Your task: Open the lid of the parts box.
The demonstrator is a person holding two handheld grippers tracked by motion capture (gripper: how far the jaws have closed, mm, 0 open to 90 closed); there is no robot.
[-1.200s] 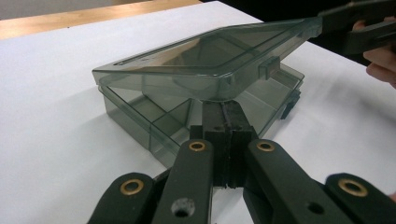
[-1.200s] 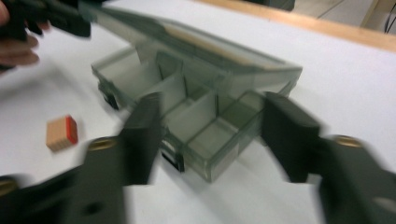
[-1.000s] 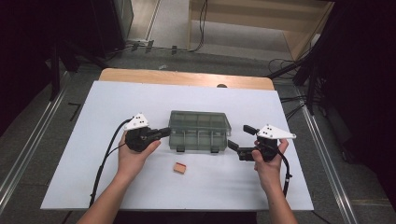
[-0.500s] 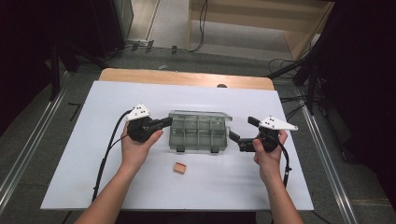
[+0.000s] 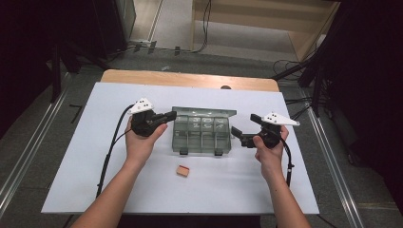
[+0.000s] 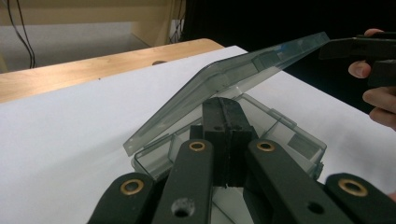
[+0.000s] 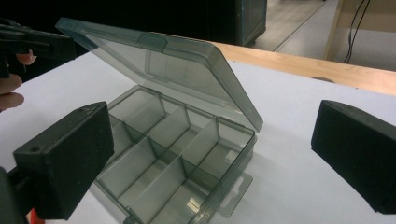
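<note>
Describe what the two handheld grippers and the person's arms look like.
Both the left gripper and the right gripper are black, each topped by a white three-cornered plate and trailing a black cable. Brass-coloured rivets mark the left one's linkage. The forearms are bare, no sleeves.

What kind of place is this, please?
Probably a lab or workshop set up for recording: a white-covered table on a bare floor with loose cables, metal rails beside it, and a wooden crate behind.

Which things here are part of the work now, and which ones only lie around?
In the job:
- compartment box
- its lid, lifted open
- left gripper, shut, at the lid's edge
- right gripper, open beside the box

Lying about:
- small orange block
- wooden board
</note>
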